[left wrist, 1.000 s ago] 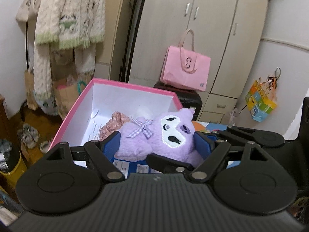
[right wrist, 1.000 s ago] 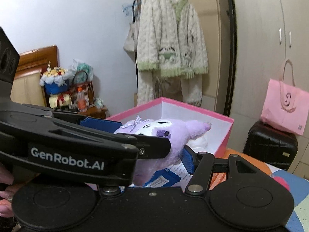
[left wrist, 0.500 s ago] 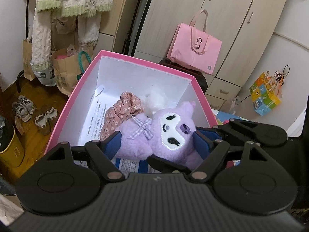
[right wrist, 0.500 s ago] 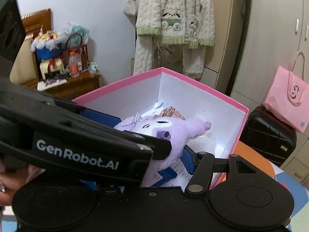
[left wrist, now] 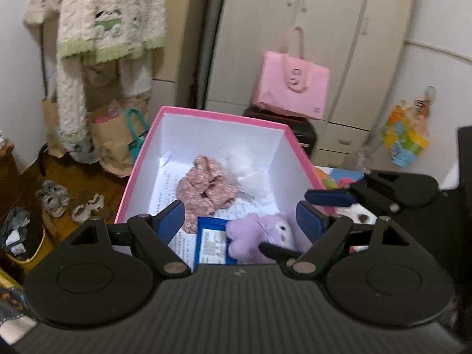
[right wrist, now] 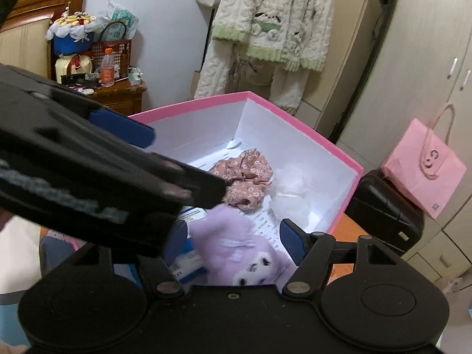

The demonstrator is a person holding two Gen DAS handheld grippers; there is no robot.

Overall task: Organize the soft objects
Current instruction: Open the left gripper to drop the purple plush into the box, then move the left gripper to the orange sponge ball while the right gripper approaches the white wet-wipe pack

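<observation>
- Purple plush toy (left wrist: 259, 233) lies inside the pink box (left wrist: 224, 115), at the near end of its white floor, at about 6 o'clock in both wrist views; from the right wrist its white face (right wrist: 253, 268) points toward the camera.
- Pink box: open-topped, white inside, with printed paper lining the floor. A floral pink cloth (left wrist: 203, 185) sits near the middle, a white fluffy piece (left wrist: 244, 165) at its 2 o'clock, and a blue card (left wrist: 212, 242) lies flat just beside the plush at its 9 o'clock.
- Left gripper (left wrist: 240, 216): its blue pads (left wrist: 169, 221) stand wide apart over the near end of the box. The plush sits low between them, nearer the right-hand pad, and neither pad presses on it: the toy is released.
- Right gripper (right wrist: 233, 240): its jaws have just been opening. One blue pad (right wrist: 290, 243) is at the plush's 3 o'clock with a gap; the other is partly hidden behind the left gripper's black body, which crosses this view from 9 o'clock. The plush lies between the fingers, loose, not clenched.
- Around the box: a cream knitted cardigan (right wrist: 271, 20) hangs at 12 o'clock, a pink paper bag (left wrist: 292, 85) rests on a black suitcase (right wrist: 383, 203) at 3 o'clock from the right wrist, and a wooden nightstand (right wrist: 121, 94) stands at 10 o'clock.
</observation>
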